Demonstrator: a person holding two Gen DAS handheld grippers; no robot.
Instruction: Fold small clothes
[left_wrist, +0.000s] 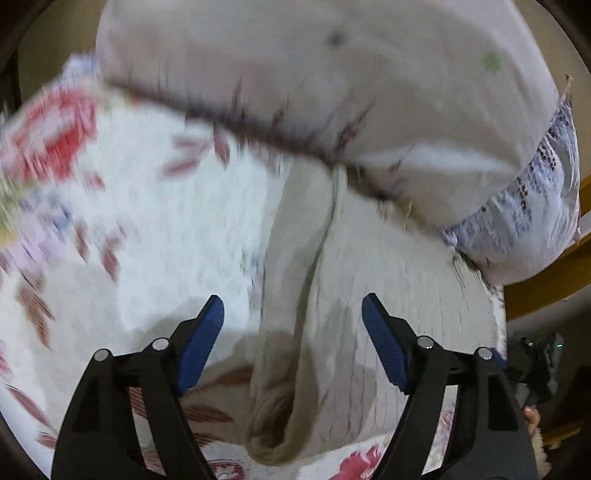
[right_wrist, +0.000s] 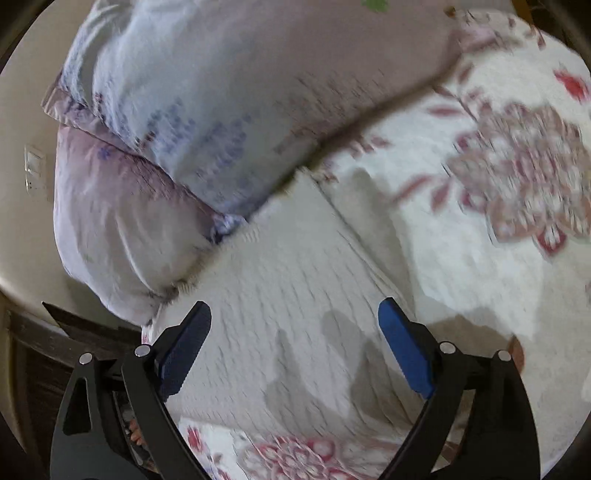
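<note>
Garment first: the small cream ribbed piece we are to fold lies on the flowered bedspread, running from about 6 o'clock up towards 12 in the left wrist view, its far end reaching the pillow. In the right wrist view the same cloth fills the middle of the picture, its far end tucked close against the pillows at 11 o'clock. We judge it has been laid out on the bed because the spread gives a broad, soft surface for flattening. A long fold or seam runs down its length, and at 6 o'clock a rolled, bunched edge suggests one side is already doubled over, though blur keeps us from saying how many layers there are.

Our left gripper hangs over the cloth with its blue pads wide apart, nothing between them, straddling the seam. Our right gripper is likewise spread, empty, above the ribbed surface. We take this as a pause between grasps, both tools poised to pick a new edge.

Outward, a second pillow lies under the first at 9 o'clock in the right view. A wall switch shows at the far left, and a yellow wooden bed frame at 3 o'clock in the left view.

Of containers we see none: no basket, drawer or box appears, so the garment sits loose on the bed.
</note>
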